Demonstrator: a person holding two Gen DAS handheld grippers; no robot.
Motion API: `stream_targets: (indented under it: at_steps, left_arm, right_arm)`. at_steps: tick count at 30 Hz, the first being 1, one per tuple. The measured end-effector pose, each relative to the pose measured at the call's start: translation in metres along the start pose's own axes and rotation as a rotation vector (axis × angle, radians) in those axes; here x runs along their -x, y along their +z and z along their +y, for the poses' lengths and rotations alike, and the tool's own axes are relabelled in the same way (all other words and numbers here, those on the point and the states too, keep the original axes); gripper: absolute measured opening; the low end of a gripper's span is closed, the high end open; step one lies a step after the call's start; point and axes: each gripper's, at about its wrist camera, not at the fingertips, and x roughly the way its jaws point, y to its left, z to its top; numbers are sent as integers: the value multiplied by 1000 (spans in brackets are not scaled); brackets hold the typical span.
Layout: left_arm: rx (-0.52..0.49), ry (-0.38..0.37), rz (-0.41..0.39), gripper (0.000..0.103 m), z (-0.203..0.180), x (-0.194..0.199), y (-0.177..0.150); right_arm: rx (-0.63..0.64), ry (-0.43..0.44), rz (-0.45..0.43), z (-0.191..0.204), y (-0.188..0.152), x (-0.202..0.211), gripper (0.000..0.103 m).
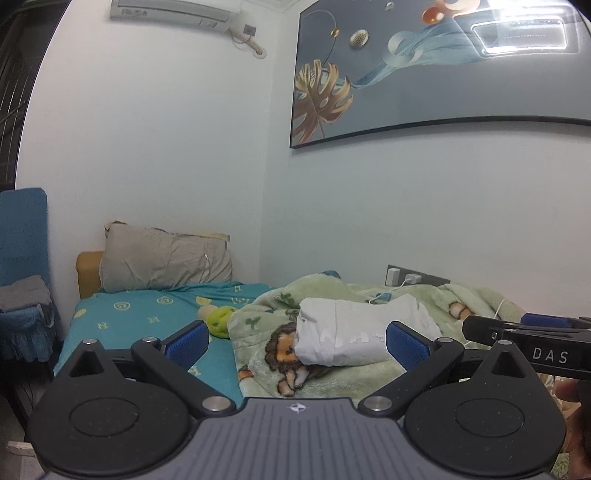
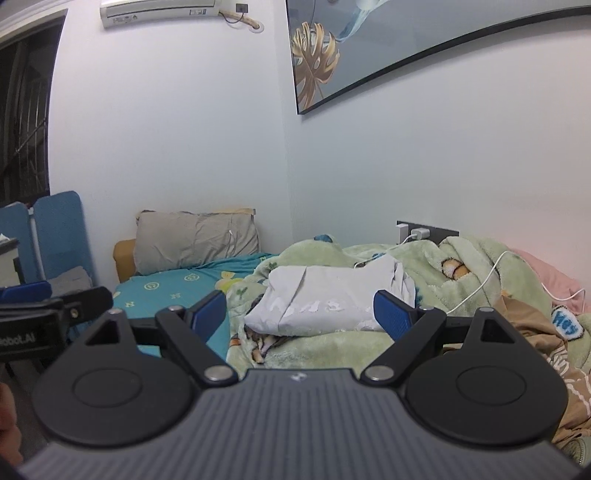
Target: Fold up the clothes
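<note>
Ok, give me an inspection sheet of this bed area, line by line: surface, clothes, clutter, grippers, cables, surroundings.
Surface: bed with a teal sheet, partly covered by a rumpled green cartoon blanket.
Job's things: white garment folded into a bundle, lying on the blanket; tan garment unfolded at the right.
Clutter: yellow-green plush toy on the sheet; grey pillow at the headboard.
Grippers: left gripper open, holding nothing; right gripper open, holding nothing.
Cables: white charging cable running from a wall plug across the blanket.
Surroundings: air conditioner, framed picture, blue chair.
</note>
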Motion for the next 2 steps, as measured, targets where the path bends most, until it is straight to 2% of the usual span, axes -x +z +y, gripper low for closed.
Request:
stream_targets:
  at_steps: [2]
  left_arm:
    - [3,8,7,103,1,-4,-3]
  right_arm:
    - [4,-11,1,-1,-2,-2,89]
